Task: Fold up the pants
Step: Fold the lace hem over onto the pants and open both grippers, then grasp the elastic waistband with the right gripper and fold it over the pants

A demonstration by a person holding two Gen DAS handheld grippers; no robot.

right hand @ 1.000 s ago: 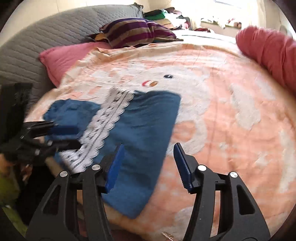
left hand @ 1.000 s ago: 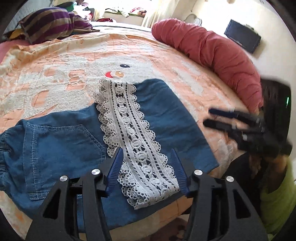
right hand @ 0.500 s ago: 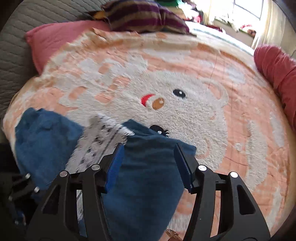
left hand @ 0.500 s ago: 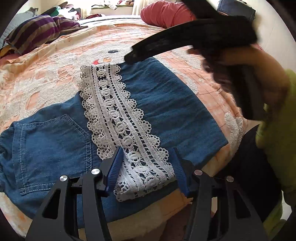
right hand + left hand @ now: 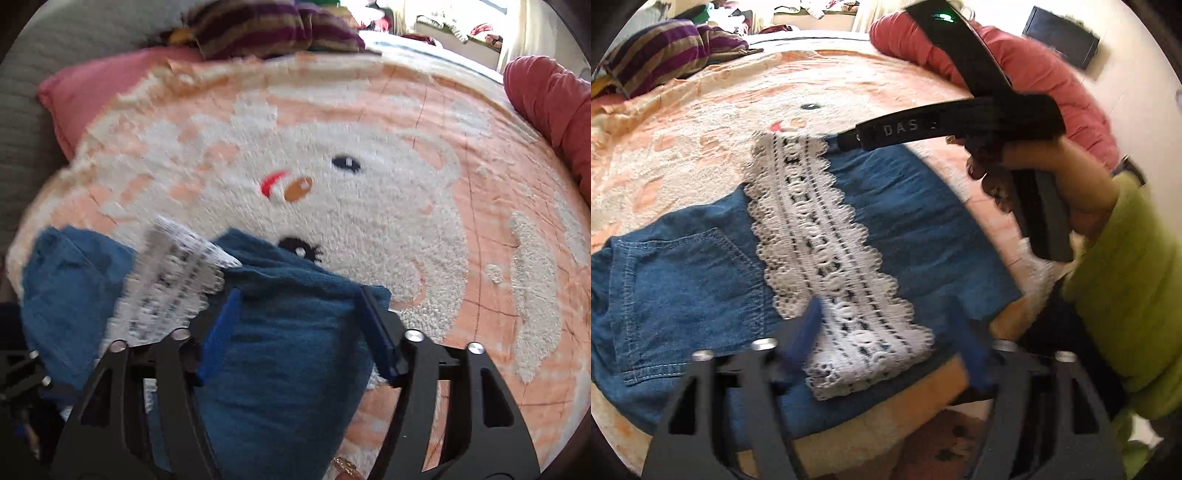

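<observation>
Blue denim pants (image 5: pixel 683 280) with a white lace band (image 5: pixel 827 251) lie folded on the bed, near its front edge. My left gripper (image 5: pixel 886 343) is open and empty, its jaws either side of the lace's near end. My right gripper (image 5: pixel 299 325) is open over the far end of the denim (image 5: pixel 291 354), the lace (image 5: pixel 173 280) to its left. In the left wrist view the right gripper's black body (image 5: pixel 953 122) reaches over the pants' far edge, held by a hand in a green sleeve.
A peach fleece blanket (image 5: pixel 369 206) with a white bear face covers the bed. A red bolster (image 5: pixel 1015 74) lies at the right, a striped pillow (image 5: pixel 665 51) and a pink pillow (image 5: pixel 103 88) at the back. The bed edge is just below the pants.
My right gripper has swung in from the right side to the pants' far end. My left gripper has moved slightly closer to the lace's near end. Both stay open.
</observation>
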